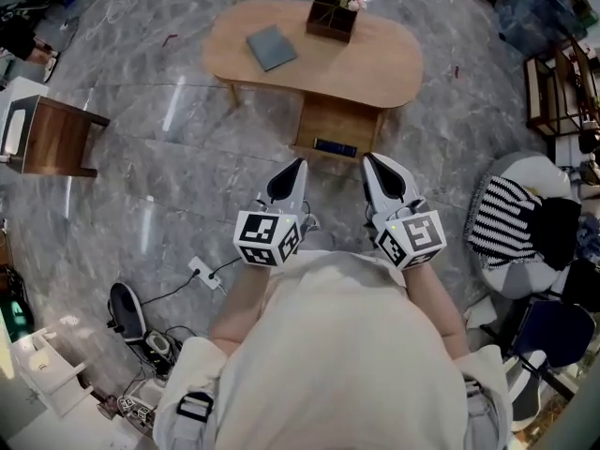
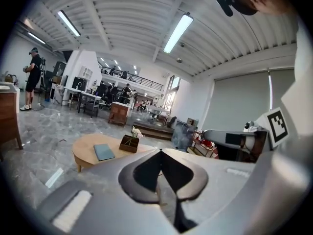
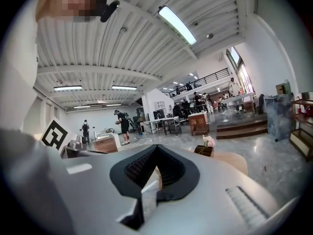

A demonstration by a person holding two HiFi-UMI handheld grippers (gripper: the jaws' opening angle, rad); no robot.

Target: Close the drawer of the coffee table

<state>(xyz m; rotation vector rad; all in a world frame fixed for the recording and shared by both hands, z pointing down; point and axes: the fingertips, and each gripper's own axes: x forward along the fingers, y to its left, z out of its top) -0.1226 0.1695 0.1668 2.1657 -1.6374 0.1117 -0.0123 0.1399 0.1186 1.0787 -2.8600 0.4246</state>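
The oval wooden coffee table (image 1: pixel 384 64) stands ahead of me on the grey marble floor. Its drawer (image 1: pixel 337 125) is pulled out toward me, and something dark lies at its near end. A blue-grey book (image 1: pixel 271 47) and a dark box with pink flowers (image 1: pixel 332 17) rest on the tabletop. My left gripper (image 1: pixel 299 162) is shut and empty, its tip just short of the drawer's near left corner. My right gripper (image 1: pixel 367 157) is also shut and empty, near the right corner. In the left gripper view the shut left gripper (image 2: pixel 161 152) points at the table (image 2: pixel 85 148). The right gripper (image 3: pixel 156 147) hides most of it.
A brown side table (image 1: pixel 56 134) stands at the left. At the right are a round seat with a striped cushion (image 1: pixel 511 218) and a metal shelf (image 1: pixel 558 87). A power strip with cables (image 1: pixel 202 272) lies on the floor near my left. People stand far off in the hall.
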